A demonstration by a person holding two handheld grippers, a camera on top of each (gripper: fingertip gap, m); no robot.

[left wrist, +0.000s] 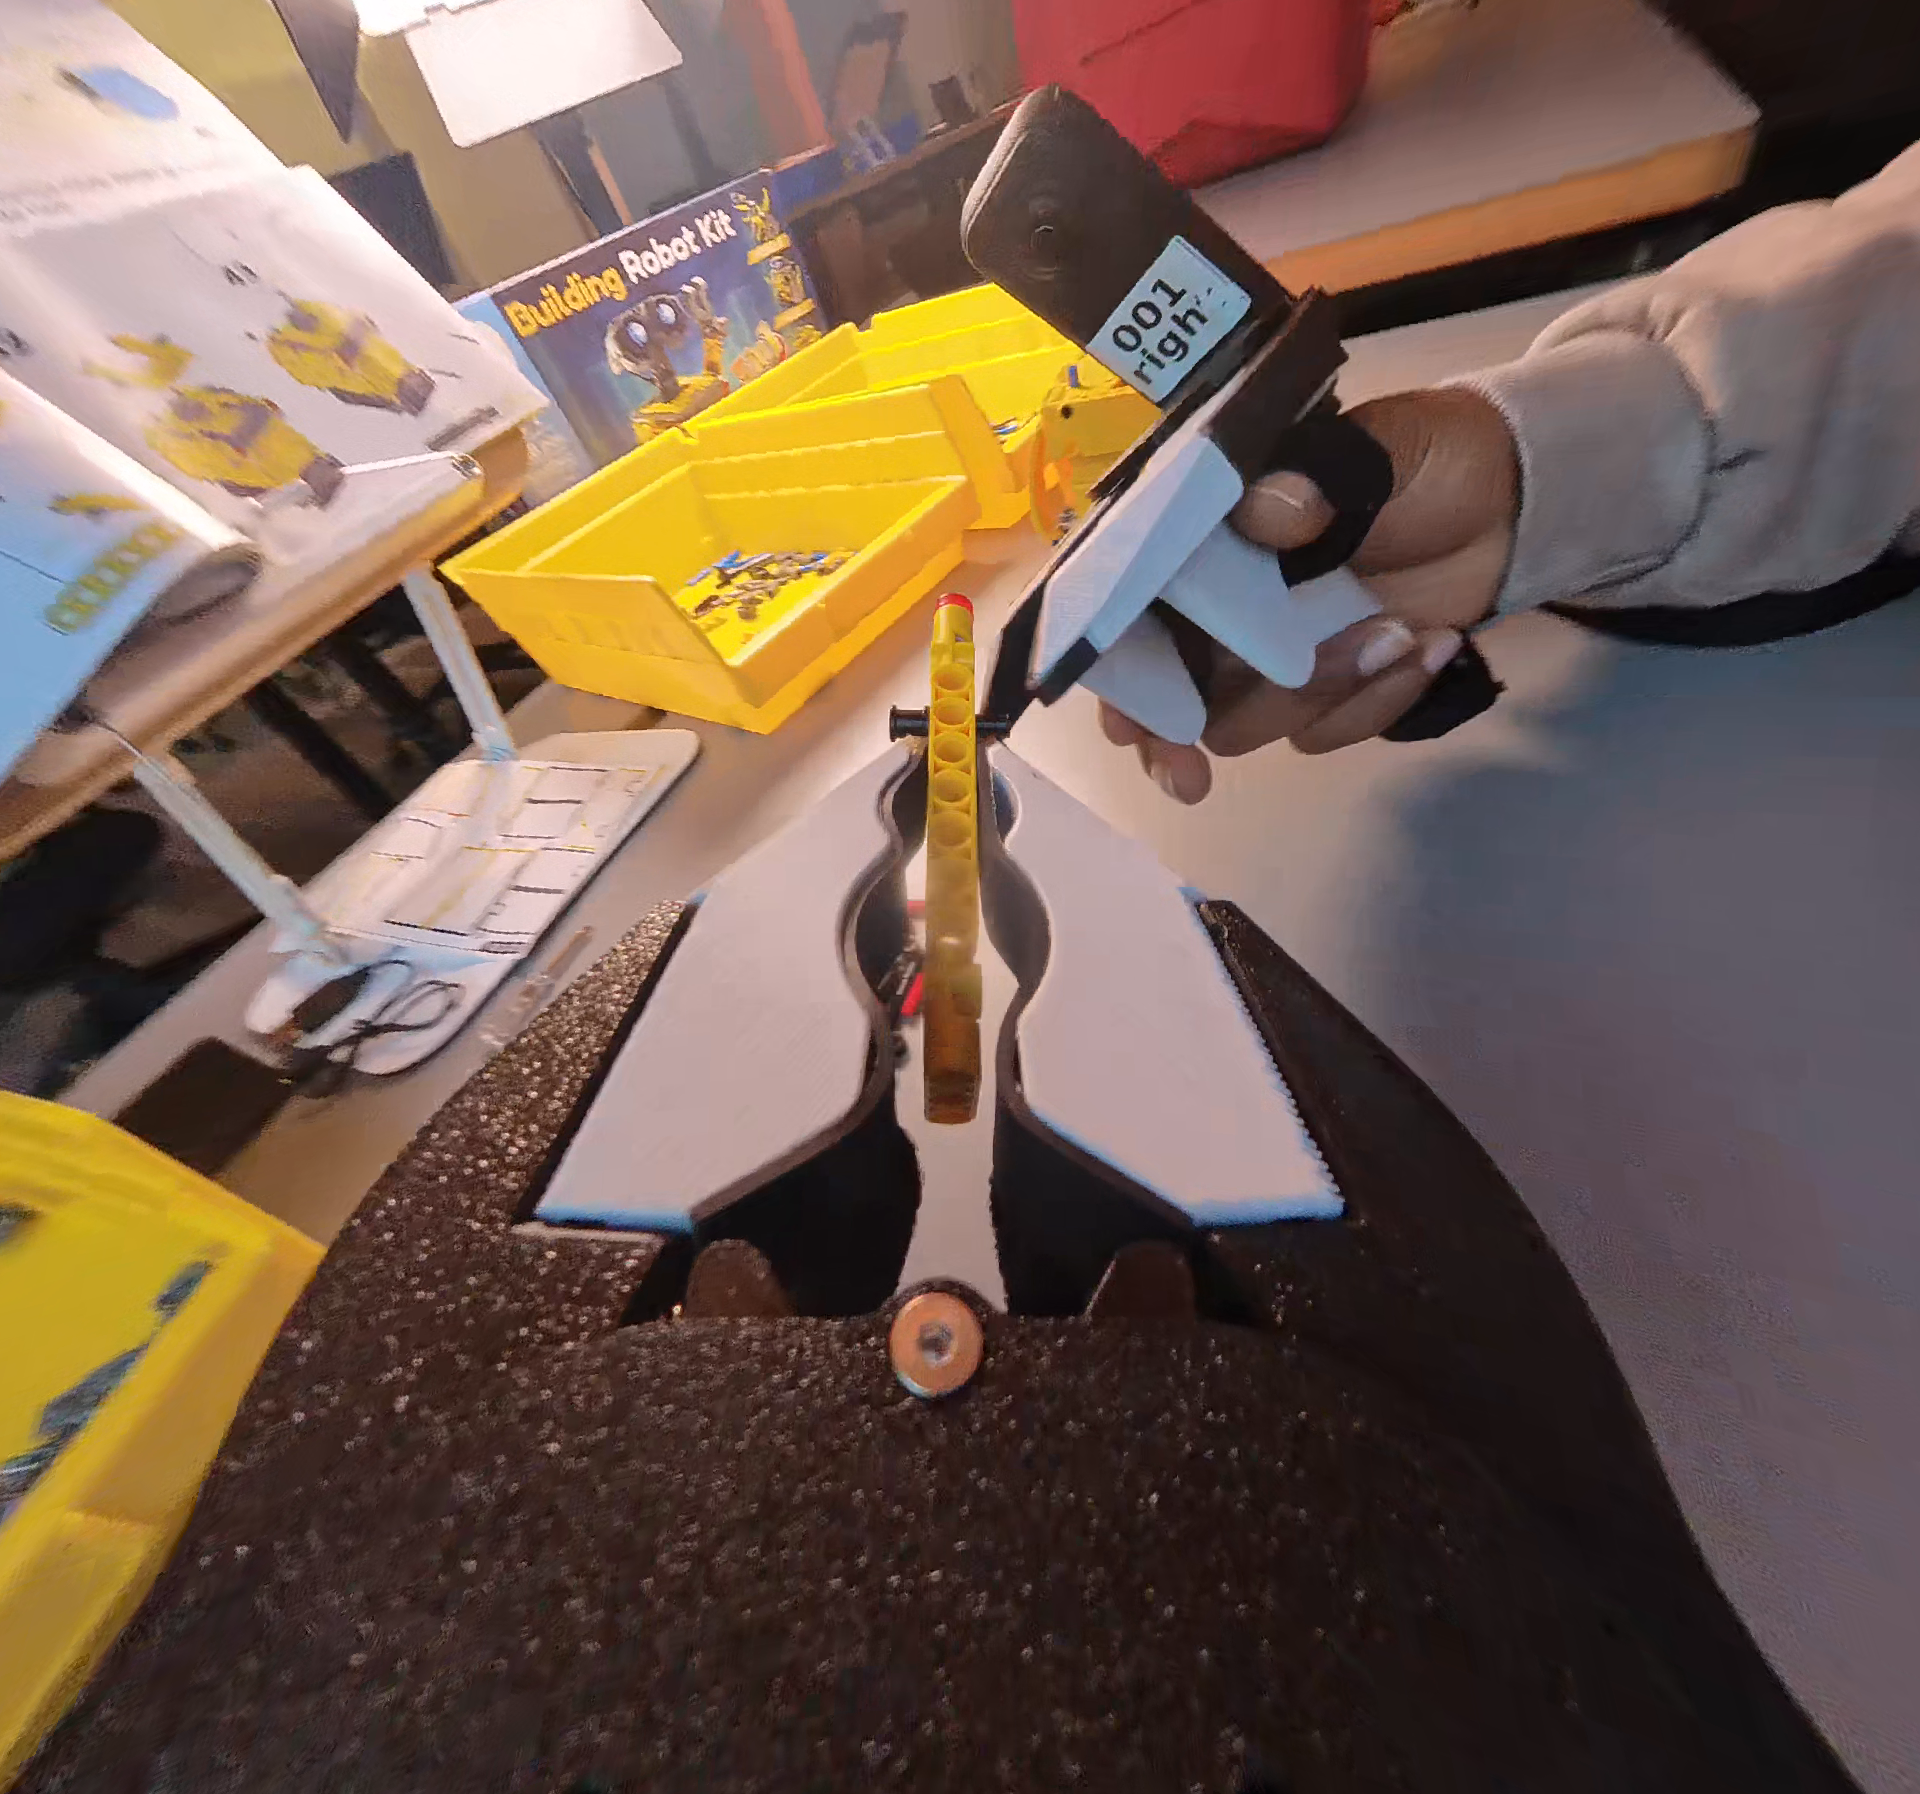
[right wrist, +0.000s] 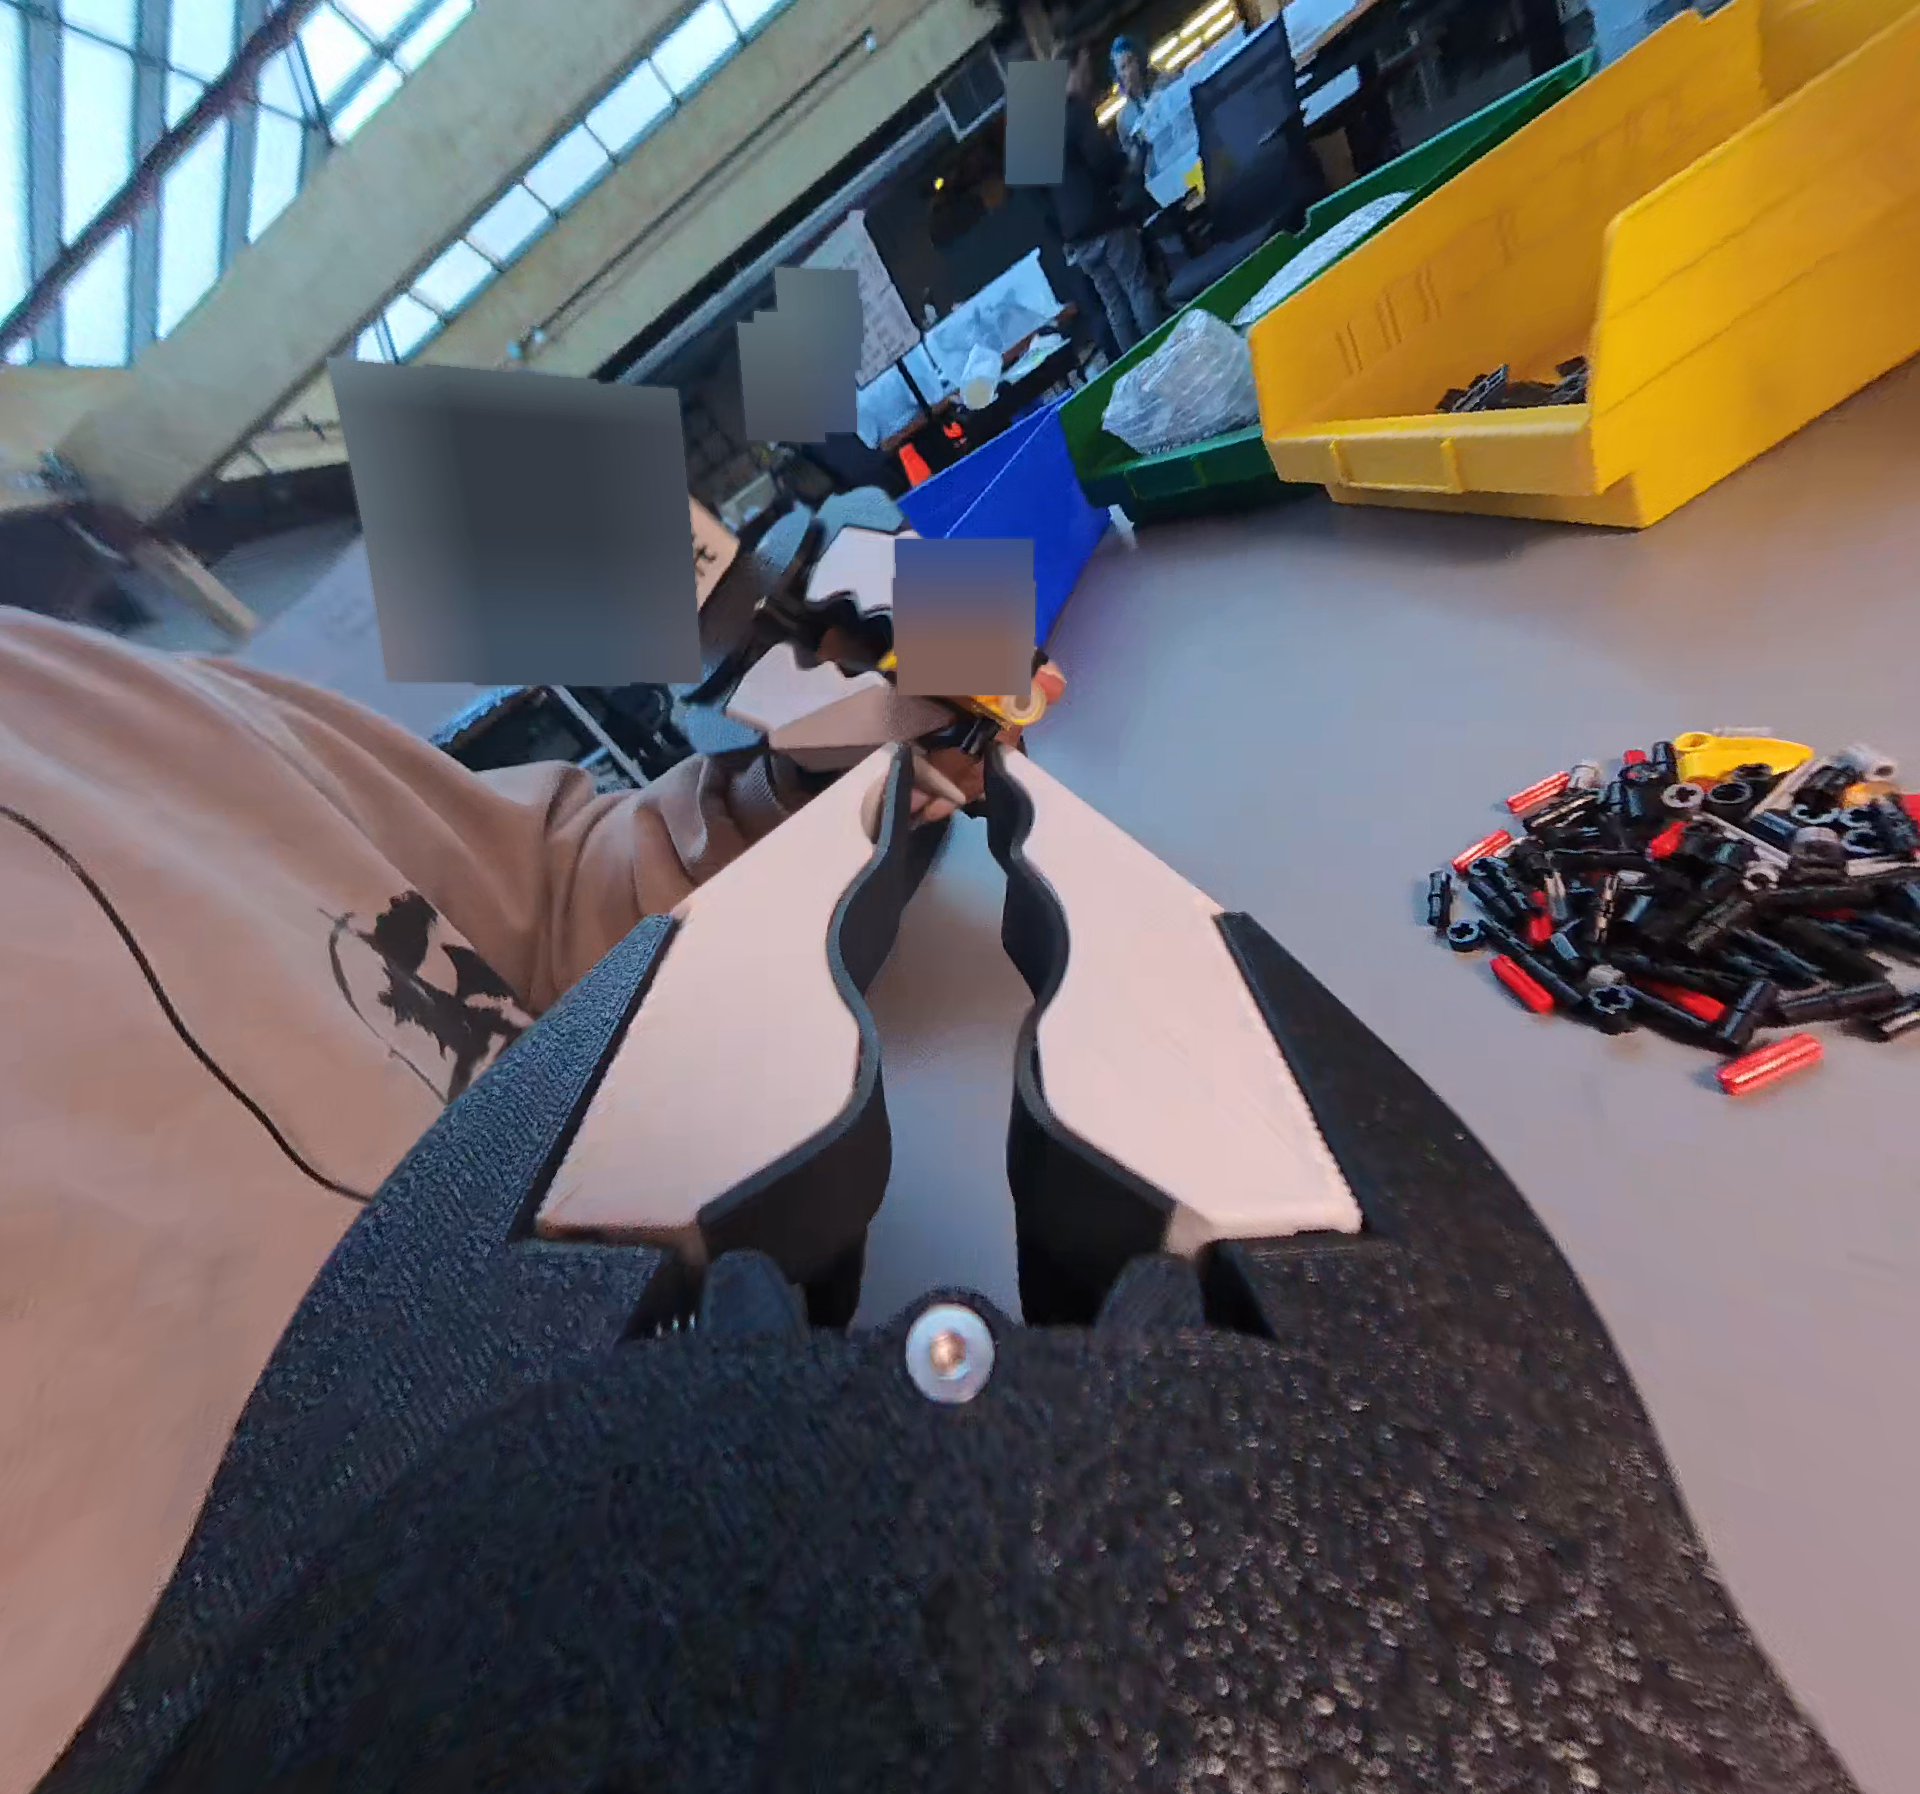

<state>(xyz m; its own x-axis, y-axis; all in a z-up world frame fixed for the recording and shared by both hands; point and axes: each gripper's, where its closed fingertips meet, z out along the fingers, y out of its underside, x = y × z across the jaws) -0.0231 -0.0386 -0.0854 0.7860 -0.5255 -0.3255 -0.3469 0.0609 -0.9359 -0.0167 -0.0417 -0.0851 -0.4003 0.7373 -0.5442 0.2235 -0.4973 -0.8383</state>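
Left wrist view: left tongs (left wrist: 951,768) clamped on yellow beam (left wrist: 952,809); right tongs (right wrist: 945,788) narrowly parted, contents unclear; yellow bin (right wrist: 1621,310) with black pieces (right wrist: 1522,385).

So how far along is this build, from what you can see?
It looks early. Done: the yellow beam already carries a red pin at its far end. In hand: the left gripper clamps that beam while the right gripper meets a black pin crossing it. Left: a pile of loose pins on the table and the parts in the yellow bin look unused.
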